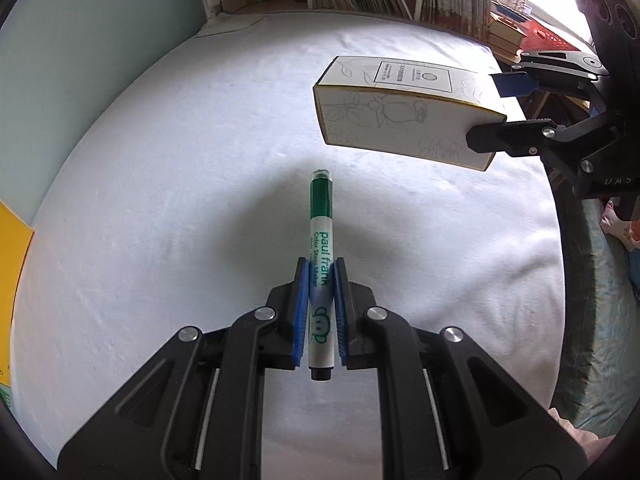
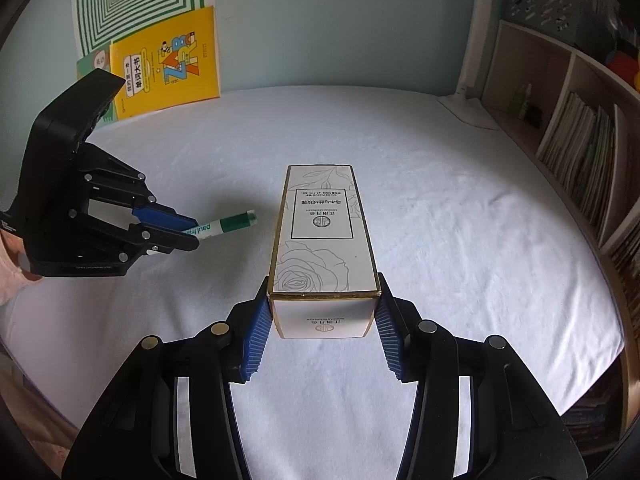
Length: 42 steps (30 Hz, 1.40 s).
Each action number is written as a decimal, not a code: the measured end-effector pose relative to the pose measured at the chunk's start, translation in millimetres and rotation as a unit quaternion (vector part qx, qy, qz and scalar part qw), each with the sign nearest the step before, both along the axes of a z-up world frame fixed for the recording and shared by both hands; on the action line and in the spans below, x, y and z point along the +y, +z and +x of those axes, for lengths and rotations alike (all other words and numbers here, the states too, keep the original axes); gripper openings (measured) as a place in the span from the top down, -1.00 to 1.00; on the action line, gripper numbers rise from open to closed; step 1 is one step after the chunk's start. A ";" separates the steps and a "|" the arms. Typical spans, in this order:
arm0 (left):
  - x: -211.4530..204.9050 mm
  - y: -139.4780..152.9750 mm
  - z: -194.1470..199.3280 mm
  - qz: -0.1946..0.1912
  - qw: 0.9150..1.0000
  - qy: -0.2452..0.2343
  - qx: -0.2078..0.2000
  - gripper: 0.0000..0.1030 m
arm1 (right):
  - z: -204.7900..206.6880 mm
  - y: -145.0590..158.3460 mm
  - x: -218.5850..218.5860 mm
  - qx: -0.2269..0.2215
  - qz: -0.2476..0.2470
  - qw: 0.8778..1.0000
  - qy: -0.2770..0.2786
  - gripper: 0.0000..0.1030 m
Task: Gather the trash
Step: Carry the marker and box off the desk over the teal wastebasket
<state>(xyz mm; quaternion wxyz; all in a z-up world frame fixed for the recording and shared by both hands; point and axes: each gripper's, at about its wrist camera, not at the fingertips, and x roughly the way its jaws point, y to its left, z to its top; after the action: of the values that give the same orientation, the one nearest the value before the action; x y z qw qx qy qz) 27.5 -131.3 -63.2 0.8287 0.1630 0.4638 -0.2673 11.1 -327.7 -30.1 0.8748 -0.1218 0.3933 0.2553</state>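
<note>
My left gripper (image 1: 320,268) is shut on a green and white marker (image 1: 320,240), which points forward with its green cap away from the camera, above the white cloth (image 1: 180,220). From the right wrist view the same marker (image 2: 224,225) sticks out of the left gripper (image 2: 188,234) at the left. My right gripper (image 2: 323,300) is shut on a long white carton with a rose drawing (image 2: 322,236), its blue pads pressed on both sides of the near end. In the left wrist view that carton (image 1: 404,112) hangs at the upper right, held by the right gripper (image 1: 492,108).
A white cloth (image 2: 460,220) covers the table. A yellow book (image 2: 168,60) and a green-striped sheet (image 2: 136,0) lean on the back wall. A white lamp base (image 2: 468,108) and a bookshelf (image 2: 580,140) stand at the right. The yellow book (image 1: 12,280) shows at left.
</note>
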 end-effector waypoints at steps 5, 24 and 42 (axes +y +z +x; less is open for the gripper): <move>-26.7 0.9 -21.3 0.000 0.999 -0.032 0.000 0.80 | -30.5 3.5 -24.3 -0.007 0.001 1.000 -0.023 0.05; -150.4 0.2 -118.6 -0.009 0.986 -0.166 -0.002 0.80 | -147.2 6.6 -119.9 -0.016 0.000 0.989 -0.145 0.05; -222.3 -41.3 -205.1 0.011 0.965 -0.261 0.029 0.80 | -264.1 -45.6 -180.9 0.025 0.022 0.968 -0.248 0.05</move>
<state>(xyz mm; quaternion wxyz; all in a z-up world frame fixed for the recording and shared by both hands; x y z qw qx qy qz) -177.6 -353.6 -104.5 0.7145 0.2801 0.4319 -0.4738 -252.9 -508.6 -75.8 0.9032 0.0054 0.4272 0.0424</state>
